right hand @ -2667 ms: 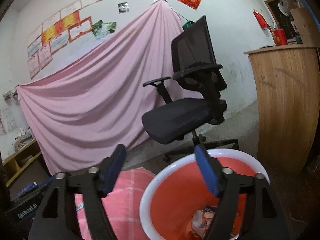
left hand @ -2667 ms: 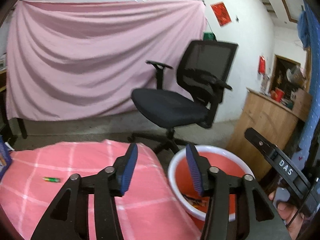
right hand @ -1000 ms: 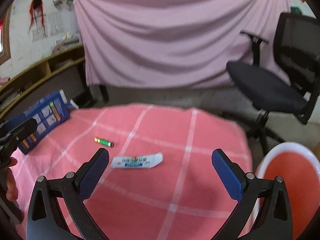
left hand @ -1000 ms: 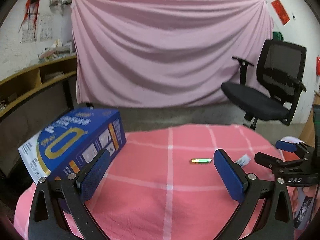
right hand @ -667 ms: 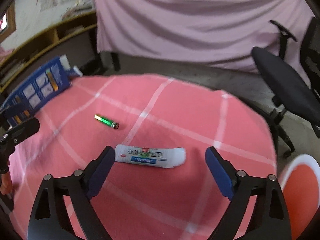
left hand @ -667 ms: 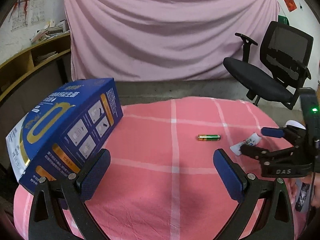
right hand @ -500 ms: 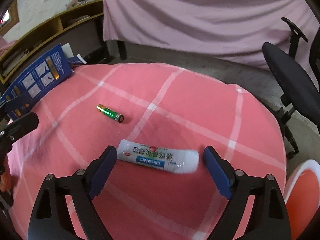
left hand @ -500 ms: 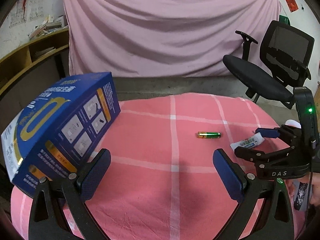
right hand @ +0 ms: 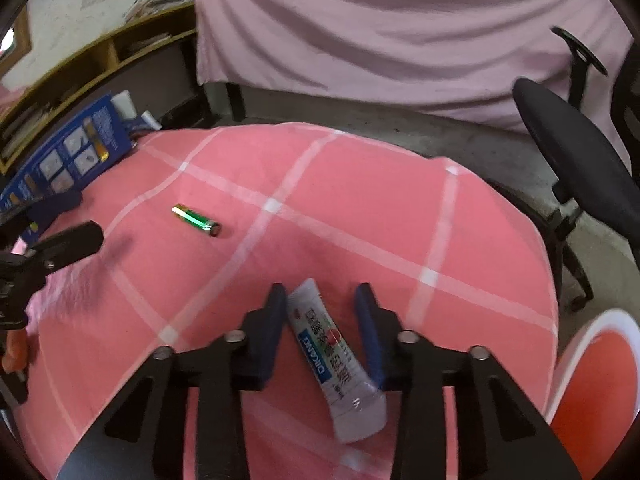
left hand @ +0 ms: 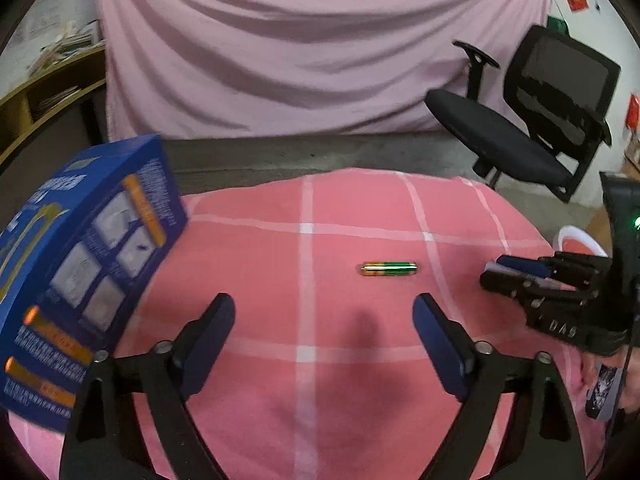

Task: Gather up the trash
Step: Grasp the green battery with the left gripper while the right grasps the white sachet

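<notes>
A white toothpaste tube (right hand: 336, 352) lies slantwise on the pink checked tablecloth (right hand: 360, 208), between the fingers of my right gripper (right hand: 320, 292). Its jaws are closing, and both blue pads touch the tube, which has been pushed askew. A green and gold battery (left hand: 389, 269) rests on the cloth just beyond the fingertips of my left gripper (left hand: 324, 308). The left jaws are wide apart and closing, with nothing between them. In the left wrist view the right gripper (left hand: 516, 276) is low over the cloth at the right. The battery (right hand: 196, 221) also shows in the right wrist view.
A blue cardboard box (left hand: 80, 264) stands at the table's left edge, close to my left gripper's left finger. A red basin with a white rim (right hand: 592, 380) sits on the floor to the right of the table. A black office chair (left hand: 520, 136) stands behind it.
My right gripper has sunk onto the tube and its jaws have narrowed around it, turning the tube from crosswise to slanted. My left gripper has tilted down towards the battery and its jaws have narrowed a little.
</notes>
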The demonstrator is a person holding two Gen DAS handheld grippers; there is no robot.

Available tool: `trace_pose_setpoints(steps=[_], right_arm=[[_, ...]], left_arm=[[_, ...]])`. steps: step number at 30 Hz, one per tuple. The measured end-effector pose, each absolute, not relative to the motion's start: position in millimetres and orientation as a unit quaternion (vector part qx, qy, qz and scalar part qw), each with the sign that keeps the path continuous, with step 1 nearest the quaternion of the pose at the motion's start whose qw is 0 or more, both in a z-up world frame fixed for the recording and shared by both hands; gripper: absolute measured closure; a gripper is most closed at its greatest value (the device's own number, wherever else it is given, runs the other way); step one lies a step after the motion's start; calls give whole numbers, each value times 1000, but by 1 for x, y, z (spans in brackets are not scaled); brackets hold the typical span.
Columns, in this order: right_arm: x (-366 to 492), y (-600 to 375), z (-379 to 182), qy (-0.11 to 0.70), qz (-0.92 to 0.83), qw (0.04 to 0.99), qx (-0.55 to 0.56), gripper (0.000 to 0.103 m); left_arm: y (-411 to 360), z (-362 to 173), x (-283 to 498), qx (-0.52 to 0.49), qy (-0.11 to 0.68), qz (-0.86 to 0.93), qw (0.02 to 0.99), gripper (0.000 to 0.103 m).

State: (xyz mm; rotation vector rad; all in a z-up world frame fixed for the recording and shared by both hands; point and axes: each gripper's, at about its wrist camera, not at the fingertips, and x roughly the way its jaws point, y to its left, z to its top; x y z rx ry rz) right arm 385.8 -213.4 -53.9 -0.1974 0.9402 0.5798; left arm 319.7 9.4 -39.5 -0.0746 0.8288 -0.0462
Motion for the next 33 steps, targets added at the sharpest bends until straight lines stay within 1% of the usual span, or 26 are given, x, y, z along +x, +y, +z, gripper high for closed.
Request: trace_pose_setpoints(steps=[3,4,5,6,7,8,9,10,16,17,19,20,23,24,25,26,27,28,29,30,33], right_arm=[[390,-226,-52,444,261,855,-63,76],[392,-228,-51,443,259,857,-54,73],[393,-233,-50,442,256,859,-41,72],[393,-237,-48,440,254,861,-32,71],[392,-240,-47,439,255,861,-25,67],[391,-243,-46,437,258,862,-20,62],[389,-241,-45,436,260,862,-21,61],[386,-242,-44,435,261,861,-25,60],[376,-239,-41,430,268,861,-47,60],[375,-239,-42,431,269,860,-48,60],[373,-238,-42,430,272,860,-51,60],[372,-238,-43,429,273,859,-54,60],[369,-230,-44,429,279,856,-72,60],[367,-227,-44,429,282,855,-81,60],[365,-225,-45,429,282,853,-90,60],[362,-222,-46,428,280,853,-100,62],[360,-220,-47,429,279,852,-108,64],[360,-219,-48,430,279,851,-113,69],[360,-218,-49,431,278,851,-117,70],[360,-218,-49,431,277,851,-119,71],[360,-218,-51,434,277,848,-121,78]], left_arm=[[1,-42,333,-17,410,-44,911,19],[-3,-42,338,-7,412,-54,910,20],[-6,-43,342,4,413,-61,909,21],[-9,-44,347,15,414,-67,907,24],[-12,-45,352,27,418,-77,905,27],[-14,-47,356,34,422,-84,902,35],[-15,-49,361,42,425,-92,899,43],[-17,-50,365,50,428,-102,897,45],[-31,-65,378,92,449,-155,875,47],[-34,-68,379,96,456,-162,870,50],[-37,-69,380,103,456,-168,868,53],[-38,-69,378,102,456,-174,867,58],[-39,-70,376,105,457,-178,865,64],[-40,-70,376,107,457,-179,865,70],[-41,-71,374,110,457,-180,864,72],[-44,-71,374,114,457,-181,864,78],[-46,-71,373,119,456,-183,863,82],[-49,-70,371,124,456,-185,862,85],[-52,-70,370,128,456,-186,861,89],[-54,-70,369,134,456,-184,861,90],[-60,-72,367,143,457,-180,859,94]])
